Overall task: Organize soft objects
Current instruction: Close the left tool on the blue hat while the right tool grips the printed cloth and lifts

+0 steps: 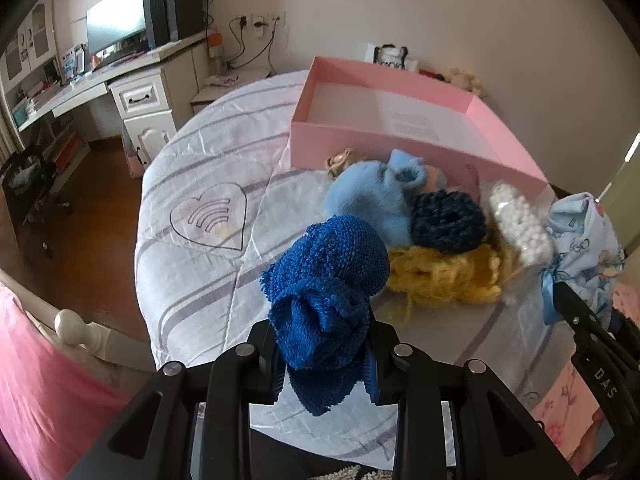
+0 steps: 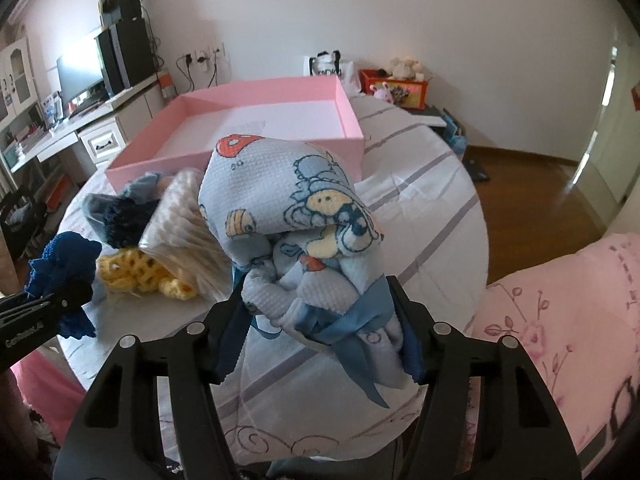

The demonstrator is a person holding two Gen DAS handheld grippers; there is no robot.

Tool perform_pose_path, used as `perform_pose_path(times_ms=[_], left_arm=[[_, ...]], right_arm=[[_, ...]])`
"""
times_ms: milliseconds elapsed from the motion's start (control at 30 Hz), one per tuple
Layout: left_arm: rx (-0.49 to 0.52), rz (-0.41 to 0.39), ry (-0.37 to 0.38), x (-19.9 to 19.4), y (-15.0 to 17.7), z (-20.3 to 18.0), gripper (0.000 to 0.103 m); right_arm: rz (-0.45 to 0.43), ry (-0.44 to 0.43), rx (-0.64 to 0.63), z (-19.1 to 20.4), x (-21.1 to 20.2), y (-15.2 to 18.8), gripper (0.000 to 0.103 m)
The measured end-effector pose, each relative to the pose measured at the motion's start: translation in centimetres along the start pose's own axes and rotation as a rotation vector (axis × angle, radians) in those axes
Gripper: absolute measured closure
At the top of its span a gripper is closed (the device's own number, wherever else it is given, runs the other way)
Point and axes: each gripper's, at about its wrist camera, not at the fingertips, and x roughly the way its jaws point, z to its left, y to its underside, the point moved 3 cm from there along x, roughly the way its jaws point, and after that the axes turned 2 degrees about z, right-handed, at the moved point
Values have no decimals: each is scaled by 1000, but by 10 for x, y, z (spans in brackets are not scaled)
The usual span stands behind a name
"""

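Left wrist view: left gripper [image 1: 326, 356], jaws narrow, clamps a dark blue knit cloth [image 1: 328, 292] above the bed [image 1: 192, 184]; right gripper [image 2: 320, 324] pinches a waffle-weave printed cloth [image 2: 288, 200]. Judgement: lift both clear of the loose yarn pile, then carry over the rigid pink box [image 1: 404, 80] wall before release.

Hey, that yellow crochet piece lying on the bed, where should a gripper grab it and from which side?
Grip the yellow crochet piece at its near, loose edge, coming from above on the bed-foot side; the navy scrunchie overlaps its far edge.
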Motion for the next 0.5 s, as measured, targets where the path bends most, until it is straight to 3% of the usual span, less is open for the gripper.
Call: perform_pose_path(times_ms=[500], left_arm=[[27,-183,16,-100,20,-13,76]], right_arm=[[-222,-51,-21,20,-98,-4,43]])
